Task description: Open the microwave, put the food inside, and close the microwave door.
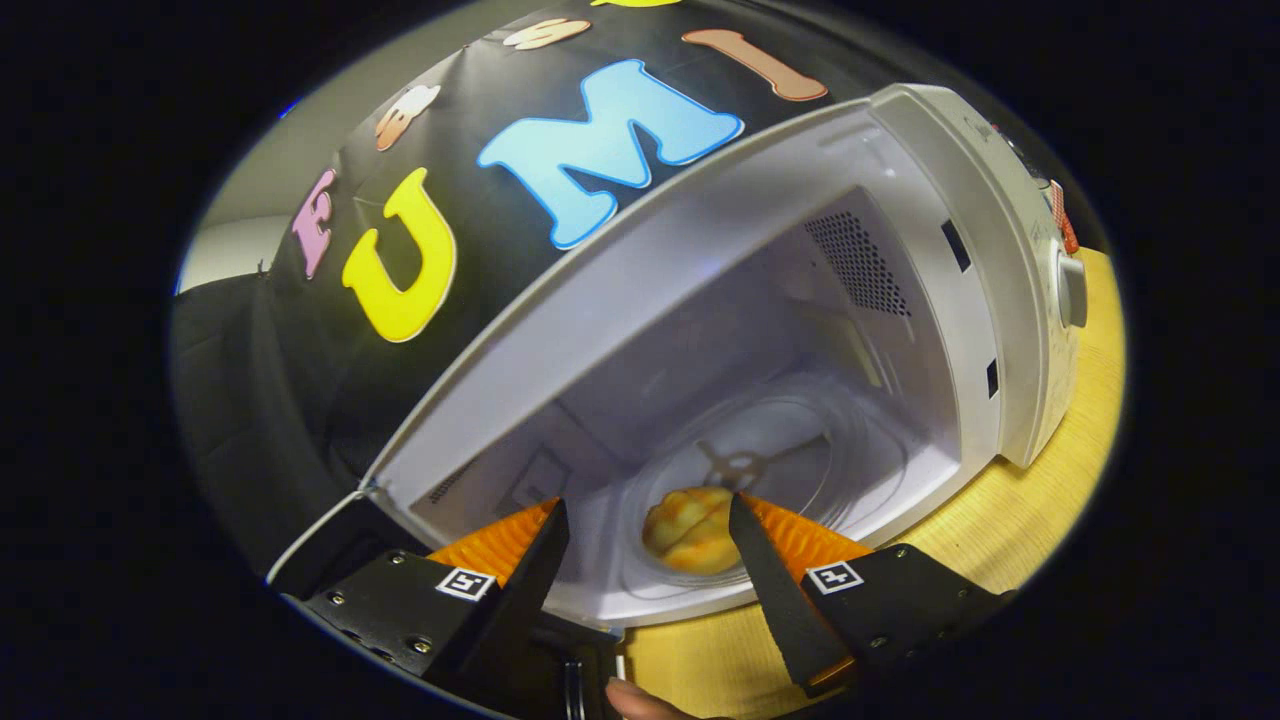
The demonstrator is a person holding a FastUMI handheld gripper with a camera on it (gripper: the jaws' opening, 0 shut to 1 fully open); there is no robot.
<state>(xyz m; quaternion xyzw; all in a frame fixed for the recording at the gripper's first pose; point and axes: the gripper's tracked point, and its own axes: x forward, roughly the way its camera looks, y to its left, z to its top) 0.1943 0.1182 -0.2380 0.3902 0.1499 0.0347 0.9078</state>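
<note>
The white microwave (960,170) stands open on a wooden table (1010,530), and the whole view is tilted. Its dark door (320,550) is swung out beside my left finger. A golden bread bun (685,530), the food, rests on the glass turntable (790,470) near the front of the cavity. My gripper (648,503) is open at the cavity's mouth. The bun lies between the fingertips, close against the right one and apart from the left one. Part of the bun is hidden behind the right finger.
The microwave's control panel with a round knob (1070,290) is on the far side of the cavity from the door. A vent grille (860,265) marks the inner side wall. A person's fingertip (640,703) shows below the fingers.
</note>
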